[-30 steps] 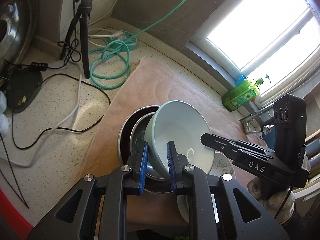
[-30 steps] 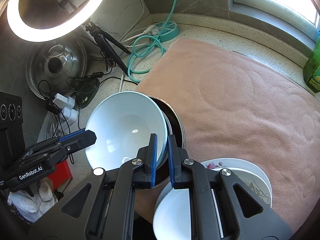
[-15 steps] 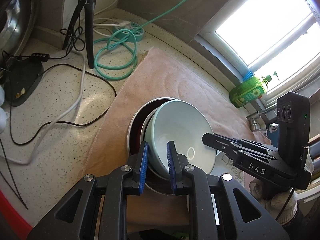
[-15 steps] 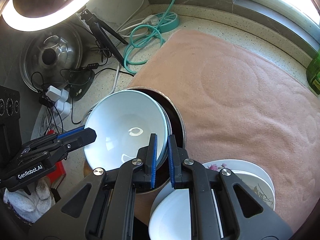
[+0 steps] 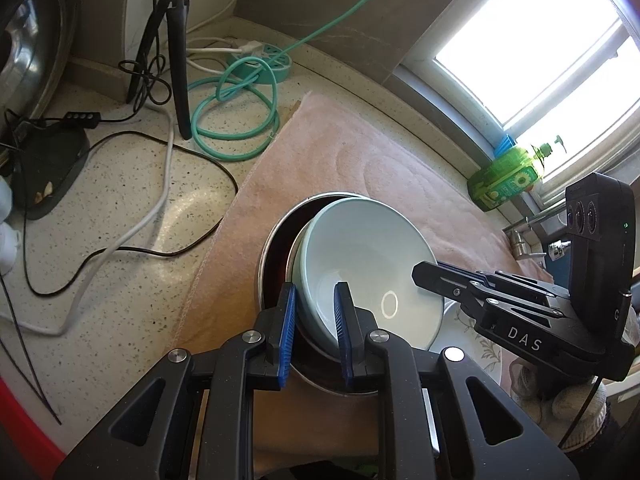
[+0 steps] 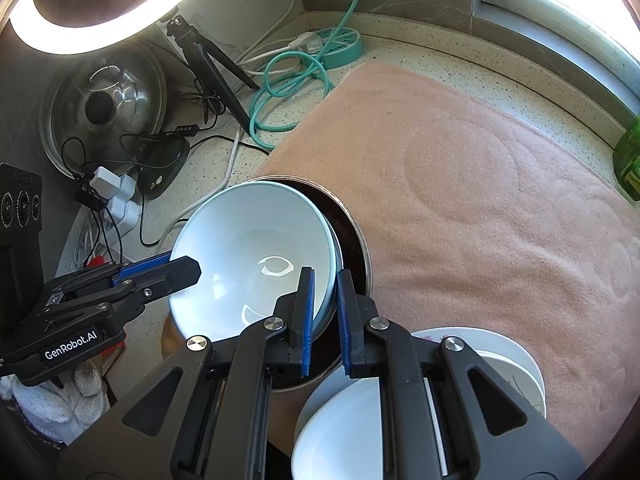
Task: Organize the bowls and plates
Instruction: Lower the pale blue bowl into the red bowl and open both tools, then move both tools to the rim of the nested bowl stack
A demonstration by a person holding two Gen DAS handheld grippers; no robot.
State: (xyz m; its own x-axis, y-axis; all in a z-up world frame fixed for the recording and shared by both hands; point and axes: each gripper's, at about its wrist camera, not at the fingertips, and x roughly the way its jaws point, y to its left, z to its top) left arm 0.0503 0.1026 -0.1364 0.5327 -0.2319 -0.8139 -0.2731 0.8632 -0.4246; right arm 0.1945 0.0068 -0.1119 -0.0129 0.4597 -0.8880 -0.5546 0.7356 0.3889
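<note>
A pale blue bowl (image 5: 360, 256) sits tilted inside a dark metal-rimmed bowl (image 5: 276, 256) on the pink towel (image 5: 360, 164). My left gripper (image 5: 314, 320) is shut on the pale bowl's near rim. My right gripper (image 6: 325, 312) is shut on its opposite rim (image 6: 256, 248); that gripper also shows in the left wrist view (image 5: 424, 276). White plates (image 6: 516, 364) with a floral print lie stacked below the right gripper, partly hidden by it.
Cables, a teal cord (image 5: 232, 120), a power strip (image 6: 340, 46), a tripod (image 5: 178, 48) and a pot lid (image 6: 104, 108) crowd the counter to the left. A green soap bottle (image 5: 504, 180) stands by the window. The towel's far part is bare.
The pale blue bowl, held by both grippers, has come down and tilted less, settling into the dark bowl. Both grippers moved with it.
</note>
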